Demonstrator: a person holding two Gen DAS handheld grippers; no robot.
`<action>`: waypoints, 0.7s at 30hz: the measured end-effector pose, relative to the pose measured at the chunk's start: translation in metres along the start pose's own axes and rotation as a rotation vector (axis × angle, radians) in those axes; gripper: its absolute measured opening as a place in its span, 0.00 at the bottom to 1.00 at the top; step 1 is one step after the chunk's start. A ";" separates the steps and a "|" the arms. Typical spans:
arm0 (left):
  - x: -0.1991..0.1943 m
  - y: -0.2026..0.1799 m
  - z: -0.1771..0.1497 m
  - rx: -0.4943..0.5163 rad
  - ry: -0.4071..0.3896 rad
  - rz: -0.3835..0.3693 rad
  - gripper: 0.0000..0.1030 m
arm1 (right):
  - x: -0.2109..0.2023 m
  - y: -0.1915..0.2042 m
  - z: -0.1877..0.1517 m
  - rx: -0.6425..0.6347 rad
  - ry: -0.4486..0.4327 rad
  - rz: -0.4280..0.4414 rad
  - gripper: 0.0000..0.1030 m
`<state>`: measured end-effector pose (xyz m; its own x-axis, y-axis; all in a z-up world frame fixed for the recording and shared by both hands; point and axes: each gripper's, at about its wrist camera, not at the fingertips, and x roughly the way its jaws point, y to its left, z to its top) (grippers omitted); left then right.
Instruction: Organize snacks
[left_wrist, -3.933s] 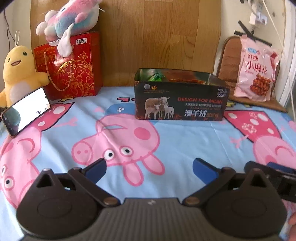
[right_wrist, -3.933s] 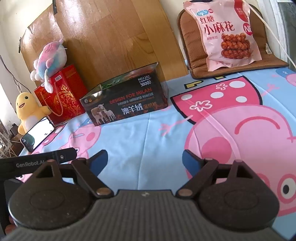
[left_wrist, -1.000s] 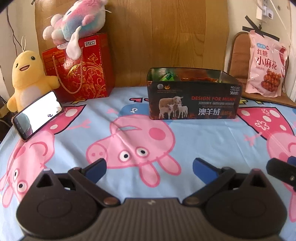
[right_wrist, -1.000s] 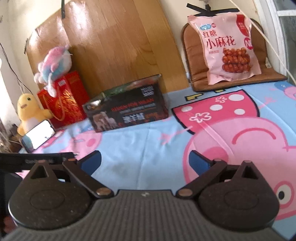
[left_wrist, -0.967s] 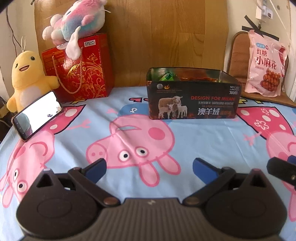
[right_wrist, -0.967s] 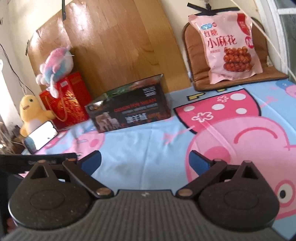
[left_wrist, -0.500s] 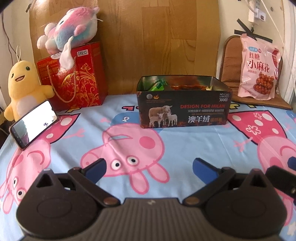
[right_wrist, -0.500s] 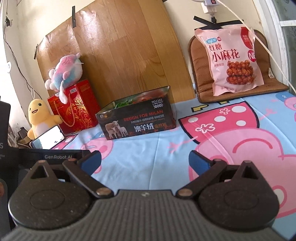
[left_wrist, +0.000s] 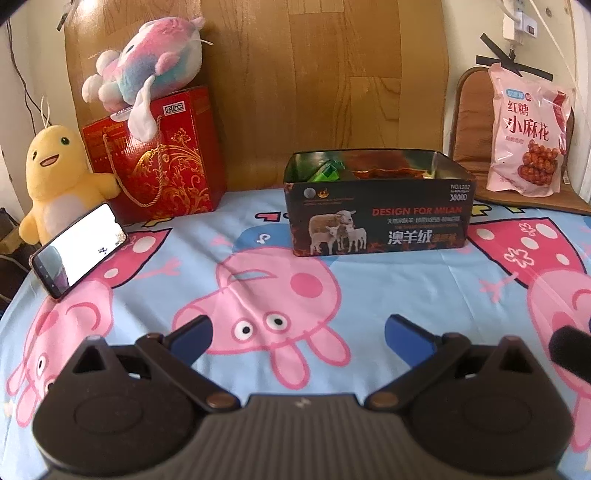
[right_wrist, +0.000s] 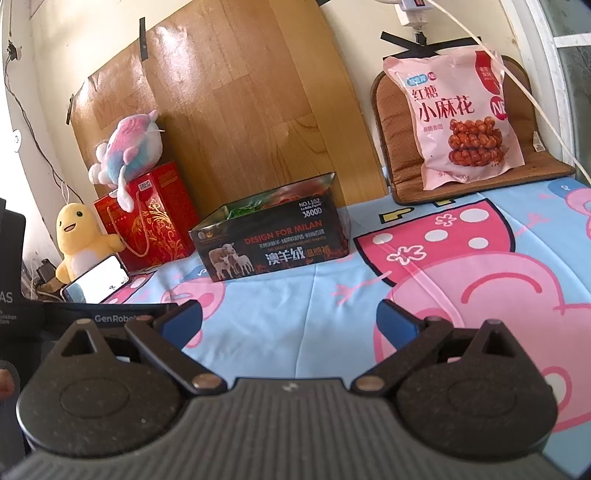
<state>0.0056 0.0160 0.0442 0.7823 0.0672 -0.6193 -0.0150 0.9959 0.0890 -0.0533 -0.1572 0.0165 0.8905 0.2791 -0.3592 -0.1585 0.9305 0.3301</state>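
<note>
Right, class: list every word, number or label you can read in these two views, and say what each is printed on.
"DESIGN FOR MILAN", "澳羊绒", "3800D": dark box.
"NO.L102": same box, small.
"红糖", "小麻花": pink snack bag.
"GenRobot", partly hidden: left gripper's body, seen in the right wrist view.
Red gift bag: white label too blurred to read.
Box's small white line and the bag's fine print: too small.
Phone: nothing legible.

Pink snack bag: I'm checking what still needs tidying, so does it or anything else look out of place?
The pink snack bag leans on a brown cushion, apart from the black tin that already holds snacks. Nothing looks spilled or damaged. Both grippers are open and empty.
</note>
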 end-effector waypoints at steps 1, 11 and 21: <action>0.000 0.000 0.000 0.001 -0.003 0.005 1.00 | 0.000 -0.001 0.000 0.001 -0.001 0.000 0.99; 0.004 0.002 -0.001 -0.002 -0.001 0.032 1.00 | 0.001 -0.001 -0.001 -0.009 -0.005 -0.003 0.99; 0.009 0.003 0.000 -0.001 0.020 0.042 1.00 | 0.006 -0.001 -0.003 -0.014 0.016 0.004 0.99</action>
<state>0.0126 0.0193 0.0383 0.7683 0.1099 -0.6306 -0.0483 0.9923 0.1141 -0.0493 -0.1556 0.0110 0.8828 0.2868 -0.3720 -0.1681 0.9324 0.3199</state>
